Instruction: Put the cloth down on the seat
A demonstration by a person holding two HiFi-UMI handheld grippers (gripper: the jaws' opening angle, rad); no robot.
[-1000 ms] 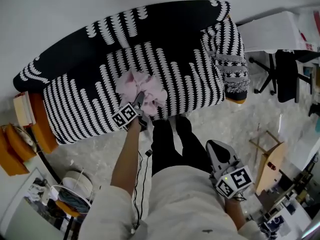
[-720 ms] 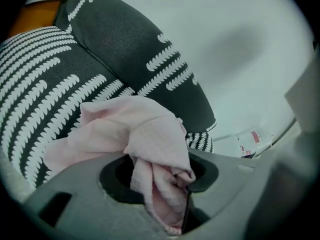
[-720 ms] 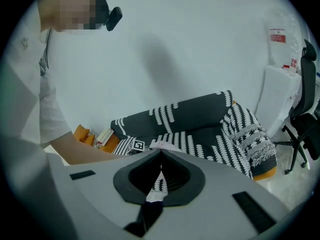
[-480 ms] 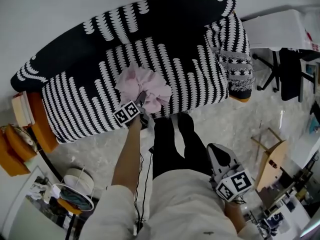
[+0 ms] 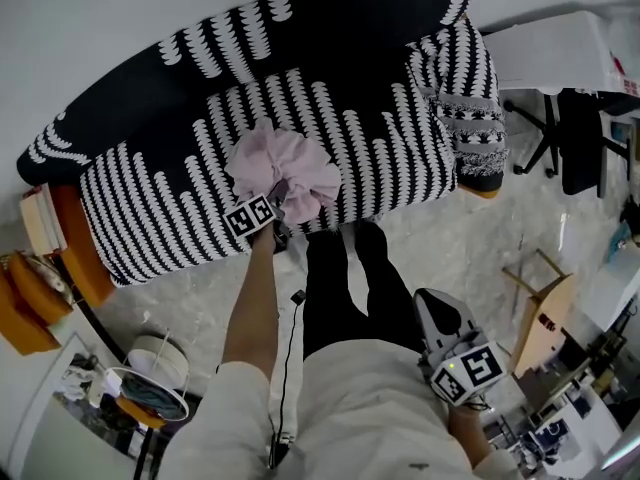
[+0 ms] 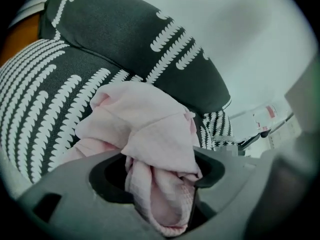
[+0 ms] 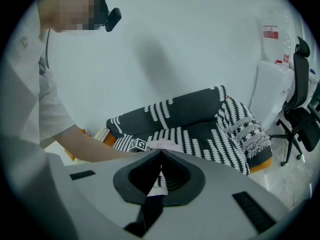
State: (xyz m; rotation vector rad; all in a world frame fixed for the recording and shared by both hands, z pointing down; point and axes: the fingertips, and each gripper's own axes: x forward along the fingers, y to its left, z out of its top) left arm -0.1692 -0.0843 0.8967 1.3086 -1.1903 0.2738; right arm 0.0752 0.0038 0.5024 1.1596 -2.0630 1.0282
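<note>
A crumpled pink cloth point(image 5: 285, 173) lies bunched on the black-and-white patterned sofa seat point(image 5: 380, 158), near its front edge. My left gripper point(image 5: 283, 211) reaches to the cloth's near side. In the left gripper view the cloth point(image 6: 145, 119) rests on the seat point(image 6: 45, 84), and one fold hangs down between the jaws of the left gripper point(image 6: 160, 184). Those jaws are opening, with a dark gap beside the fold. My right gripper point(image 5: 437, 308) hangs low by the person's hip, far from the sofa. Seen from its own camera, the right gripper point(image 7: 160, 156) has its jaws together on nothing.
A fringed patterned throw point(image 5: 465, 128) drapes the sofa's right armrest. An office chair point(image 5: 575, 148) and a white cabinet point(image 5: 550, 58) stand at right, a wooden stool point(image 5: 540, 318) lower right. Books point(image 5: 45, 218) and a floor fan point(image 5: 150, 378) sit at left.
The cloth has settled flatter and wider on the seat. The left gripper has stayed at its near edge. The right gripper has hardly moved.
</note>
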